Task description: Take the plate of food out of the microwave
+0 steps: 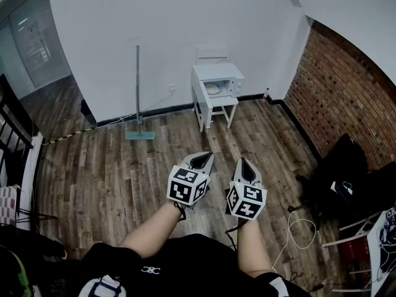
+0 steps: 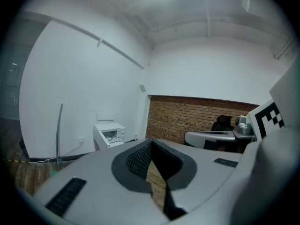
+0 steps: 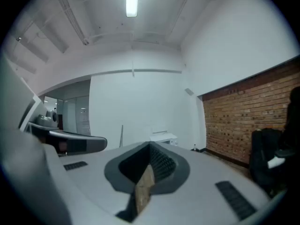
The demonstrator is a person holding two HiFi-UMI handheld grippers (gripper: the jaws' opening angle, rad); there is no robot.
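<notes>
— Down by the person's waist, why are the 2 tools held so close together?

— It looks like a carrying posture. The left gripper (image 1: 202, 158) and the right gripper (image 1: 244, 164) sit side by side, both pointed ahead. Each has its jaws pressed together with nothing between them (only bare floor shows through the slit behind the tips). I see no reason to spread them while nothing is within reach.

— What lies between them and the goal?

— A long stretch of wooden floor (image 1: 124, 172), with nothing standing on the straight line ahead. A mop (image 1: 137, 85) leans on the white wall to the left of that line. Dark bags (image 1: 346, 172) sit off to the right, below the brick wall (image 1: 346, 85).

— And the plate?

— It is at the far wall. The microwave (image 1: 218, 73) stands on a small white table (image 1: 213, 107), which lifts it off the floor. Its cavity faces the room and looks open, and the plate (image 1: 213, 89) shows as a pale round shape inside. The food on it is too small to make out.

— So how far along is the job?

— Barely begun, by my judgement, since both grippers are well apart from the microwave. The next move calls for walking up to it. Then at least 1 pair of jaws must spread to take the plate's rim, and the plate must be kept level so nothing slides off
</notes>
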